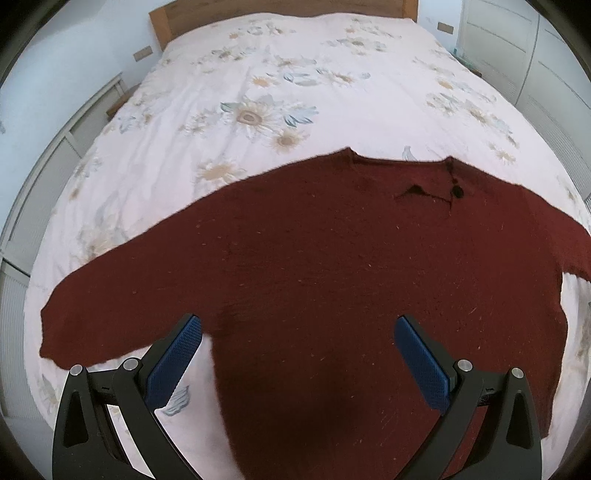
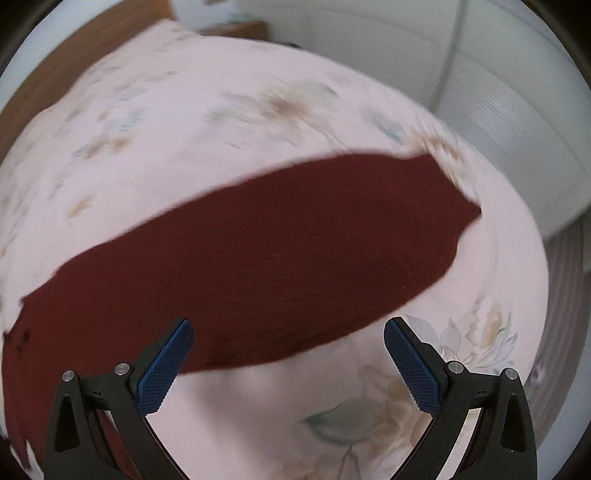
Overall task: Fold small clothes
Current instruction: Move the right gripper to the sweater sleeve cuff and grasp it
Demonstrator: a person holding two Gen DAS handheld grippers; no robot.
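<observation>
Left gripper point(image 1: 297, 328) hangs over the lower body of the sweater point(image 1: 332, 266), jaws spread wide with nothing between them. The sweater lies flat on the bed point(image 1: 258, 74), neckline point(image 1: 399, 162) pointing away toward the headboard point(image 1: 284, 7), both sleeves stretched out to the sides — laid out that way, I'd say, so the folds can start clean. The left pad point(image 1: 173, 362) sits just by the underarm where sleeve meets body, a sensible spot from which to take a side edge. No baskets, no bins here, nothing holding anything.

Over to the right wrist view — blurred, so detail is thin. Right gripper point(image 2: 288, 332) is parted wide too, and empty. Ahead of it one sleeve point(image 2: 277, 251) runs across the floral cover point(image 2: 184, 129), its cuff point(image 2: 461, 206) ending well short of the bed's edge. The gripper looks lined up to pick that sleeve and bring it inward. No container in this view either.
</observation>
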